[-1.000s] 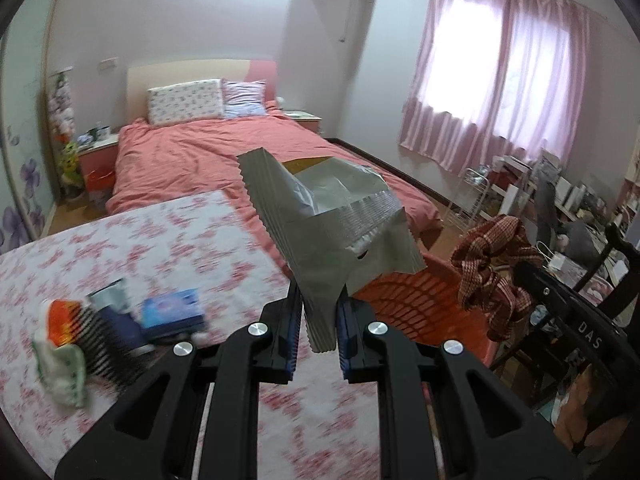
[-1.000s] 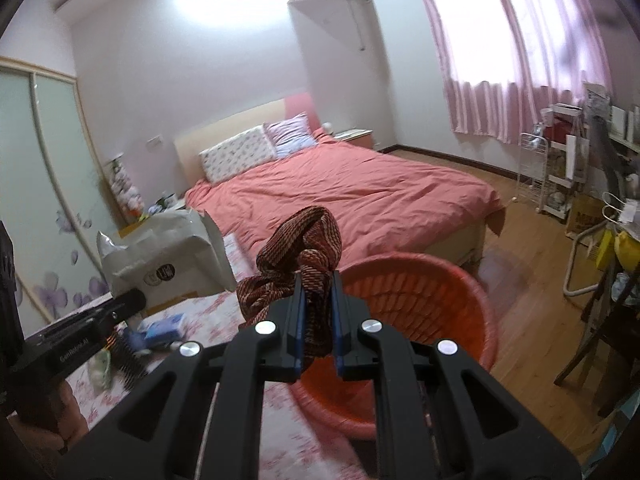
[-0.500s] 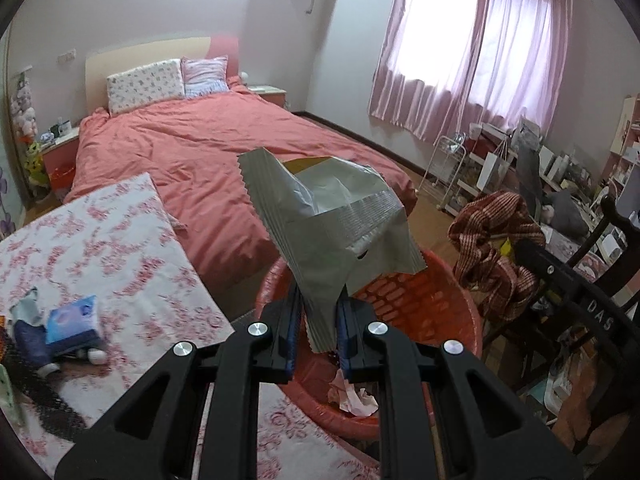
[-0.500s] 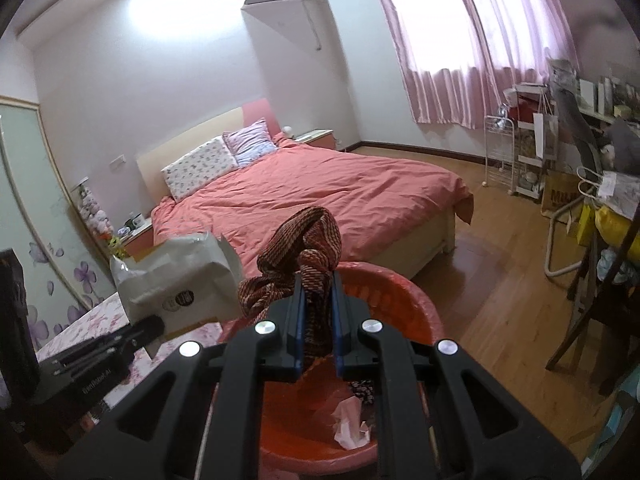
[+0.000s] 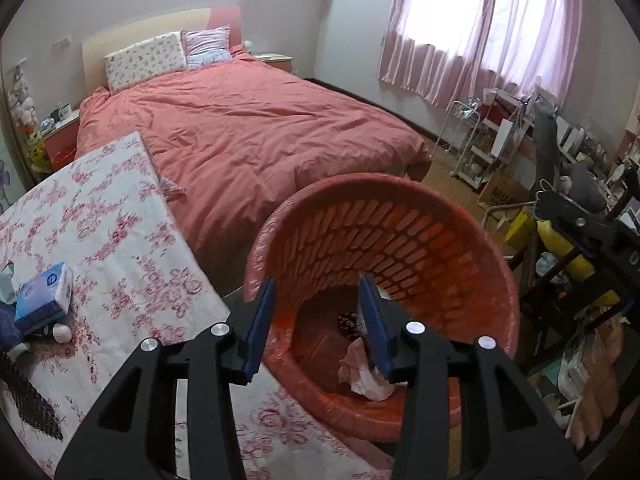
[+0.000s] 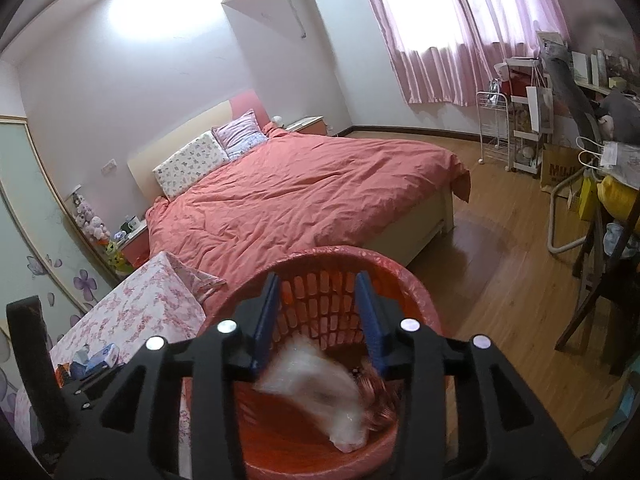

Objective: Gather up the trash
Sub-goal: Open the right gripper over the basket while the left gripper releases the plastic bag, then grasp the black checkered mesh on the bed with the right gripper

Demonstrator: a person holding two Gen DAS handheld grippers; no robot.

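At lower centre, both the left gripper (image 5: 316,316) and right gripper (image 6: 318,316) have just opened their jaws, now empty, so the silvery foil bag (image 6: 316,392) and brown checked cloth (image 6: 376,394) lie dropped in the round orange plastic basket (image 5: 400,248) beyond.

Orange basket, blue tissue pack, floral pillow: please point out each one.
Orange basket (image 5: 400,236), left wrist view, inner slotted wall.
Blue tissue pack (image 5: 42,298), left wrist view, top face.
Floral pillow (image 6: 190,164), right wrist view, middle.

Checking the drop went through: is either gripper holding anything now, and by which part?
Nothing is held. The left gripper and right gripper have just opened, empty, above the basket.
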